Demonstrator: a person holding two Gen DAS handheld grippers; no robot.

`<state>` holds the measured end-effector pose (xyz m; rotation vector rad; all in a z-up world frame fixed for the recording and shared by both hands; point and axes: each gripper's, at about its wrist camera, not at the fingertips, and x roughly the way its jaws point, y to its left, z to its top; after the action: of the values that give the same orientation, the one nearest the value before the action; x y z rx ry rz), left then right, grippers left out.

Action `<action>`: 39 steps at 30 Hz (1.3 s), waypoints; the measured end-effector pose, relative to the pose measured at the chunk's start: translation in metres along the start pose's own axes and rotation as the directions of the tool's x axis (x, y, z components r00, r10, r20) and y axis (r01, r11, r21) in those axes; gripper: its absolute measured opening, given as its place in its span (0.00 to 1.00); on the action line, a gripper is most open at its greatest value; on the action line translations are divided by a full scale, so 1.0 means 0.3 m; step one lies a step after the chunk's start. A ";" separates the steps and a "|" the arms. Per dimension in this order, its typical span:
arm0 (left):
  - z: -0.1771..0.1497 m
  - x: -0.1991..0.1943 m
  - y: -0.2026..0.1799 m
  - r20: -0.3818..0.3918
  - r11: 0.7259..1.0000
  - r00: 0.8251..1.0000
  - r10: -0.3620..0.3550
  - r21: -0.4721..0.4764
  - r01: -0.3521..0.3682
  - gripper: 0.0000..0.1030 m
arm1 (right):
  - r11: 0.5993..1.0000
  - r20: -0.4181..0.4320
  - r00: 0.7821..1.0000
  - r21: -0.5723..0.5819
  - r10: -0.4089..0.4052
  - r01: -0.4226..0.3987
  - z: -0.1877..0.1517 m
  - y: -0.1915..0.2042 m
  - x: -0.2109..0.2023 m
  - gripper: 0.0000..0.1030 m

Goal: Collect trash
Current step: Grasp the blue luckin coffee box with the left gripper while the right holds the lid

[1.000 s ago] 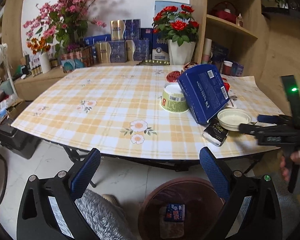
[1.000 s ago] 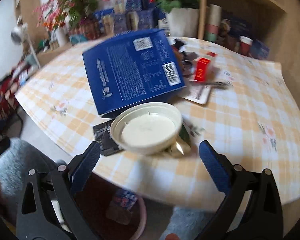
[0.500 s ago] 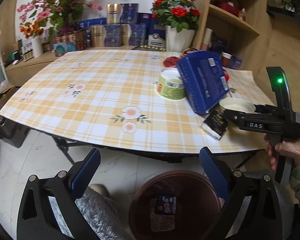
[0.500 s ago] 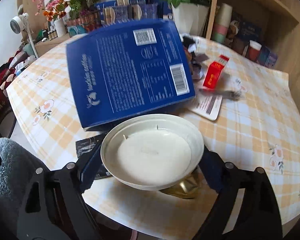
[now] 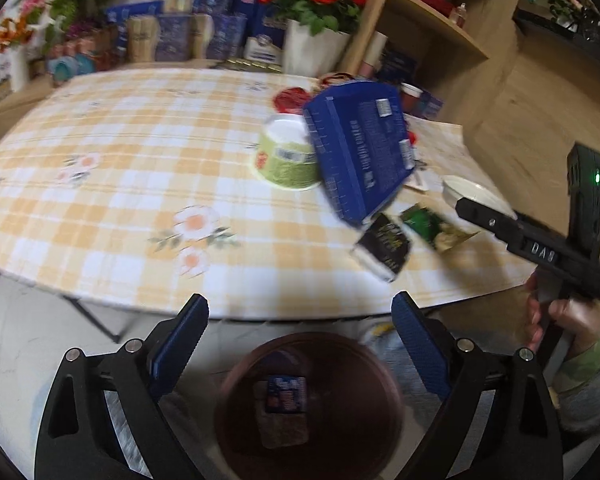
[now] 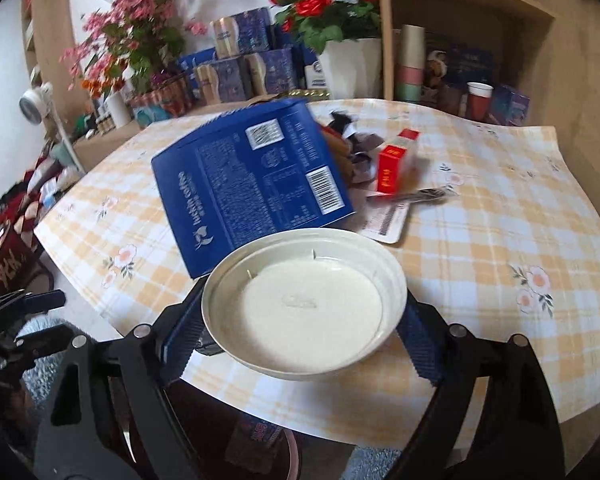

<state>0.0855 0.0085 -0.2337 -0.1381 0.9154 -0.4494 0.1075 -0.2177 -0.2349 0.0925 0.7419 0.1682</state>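
Note:
My right gripper (image 6: pixel 300 320) is shut on a white round plastic lid (image 6: pixel 304 306) and holds it lifted above the table's front edge; the lid also shows in the left wrist view (image 5: pixel 474 196). My left gripper (image 5: pixel 300 344) is open and empty, hanging over a brown trash bin (image 5: pixel 308 404) on the floor that holds a blue wrapper (image 5: pixel 286 394). On the checked tablecloth (image 5: pixel 120 168) lie a big blue coffee box (image 6: pixel 248 184), a green noodle cup (image 5: pixel 288 158), a black packet (image 5: pixel 384 246) and a green-gold wrapper (image 5: pixel 436 226).
A red box (image 6: pixel 392 162), crumpled wrappers (image 6: pixel 356 146) and a white card (image 6: pixel 386 220) lie behind the blue box. A rose pot (image 6: pixel 350 68), boxes and shelves stand at the back. The bin's edge shows below the table (image 6: pixel 260 444).
My right gripper closed on the white lid and lifted it off the table, uncovering the green-gold wrapper. My left gripper moved a little closer to the table, still over the bin.

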 end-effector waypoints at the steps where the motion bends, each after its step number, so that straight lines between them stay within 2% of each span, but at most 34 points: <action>1: 0.021 0.023 -0.007 -0.029 0.998 0.998 -0.060 -0.004 0.060 0.87 | 1.000 0.003 1.000 0.008 0.002 -0.002 0.001 -0.006 -0.004 0.83; 3: 0.059 0.058 -0.021 -0.038 0.988 0.987 -0.155 -0.020 0.155 0.78 | 1.000 0.008 1.000 0.019 0.001 -0.001 0.003 -0.019 -0.005 0.83; 4: 0.082 0.075 -0.029 -0.032 0.983 0.982 -0.184 -0.023 0.183 0.77 | 1.000 0.008 1.000 0.020 0.001 -0.001 0.001 -0.022 -0.005 0.83; 8: 0.172 0.151 -0.044 -0.004 0.984 0.984 -0.179 -0.030 0.178 0.69 | 1.000 0.014 1.000 0.020 0.002 -0.002 -0.004 -0.035 -0.008 0.83; 12: 0.236 0.243 -0.014 -0.023 0.972 0.977 -0.214 -0.100 0.211 0.63 | 1.000 0.020 1.000 0.011 0.003 -0.003 -0.009 -0.041 -0.007 0.83; 14: 0.259 0.274 -0.002 -0.029 0.974 0.979 -0.202 -0.109 0.198 0.61 | 1.000 0.022 1.000 0.010 0.005 -0.005 -0.010 -0.045 -0.007 0.83; 17: 0.279 0.312 0.002 -0.031 0.977 0.981 -0.191 -0.103 0.187 0.61 | 1.000 0.023 1.000 0.015 0.012 -0.012 -0.013 -0.054 -0.001 0.83; 23: 0.309 0.389 0.009 -0.051 0.969 0.973 -0.224 -0.121 0.216 0.61 | 1.000 0.019 1.000 0.024 0.014 -0.014 -0.015 -0.069 0.011 0.83; 29: 0.352 0.414 0.006 -0.037 0.954 0.961 -0.274 -0.139 0.267 0.61 | 1.000 0.022 1.000 0.005 0.011 -0.012 -0.021 -0.058 0.018 0.83; 30: 0.359 0.417 0.000 -0.043 0.955 0.961 -0.273 -0.131 0.265 0.54 | 1.000 0.022 1.000 0.004 0.012 -0.012 -0.023 -0.057 0.018 0.83; 32: 0.362 0.418 -0.011 -0.053 0.959 0.963 -0.265 -0.115 0.258 0.52 | 1.000 0.023 1.000 0.003 0.014 -0.014 -0.024 -0.053 0.020 0.83; 34: 0.362 0.393 -0.021 -0.023 0.955 0.959 -0.283 -0.099 0.279 0.48 | 1.000 0.032 0.999 -0.002 0.012 -0.012 -0.023 -0.049 0.014 0.83; 39: 0.374 0.329 -0.045 0.001 0.967 0.971 -0.240 -0.081 0.240 0.43 | 1.000 0.058 0.998 0.007 0.014 -0.014 -0.018 -0.054 -0.007 0.83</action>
<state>0.2216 -0.0545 -0.2337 -0.3233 0.9296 -0.6382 0.1043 -0.2338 -0.2398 0.1097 0.6843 0.1752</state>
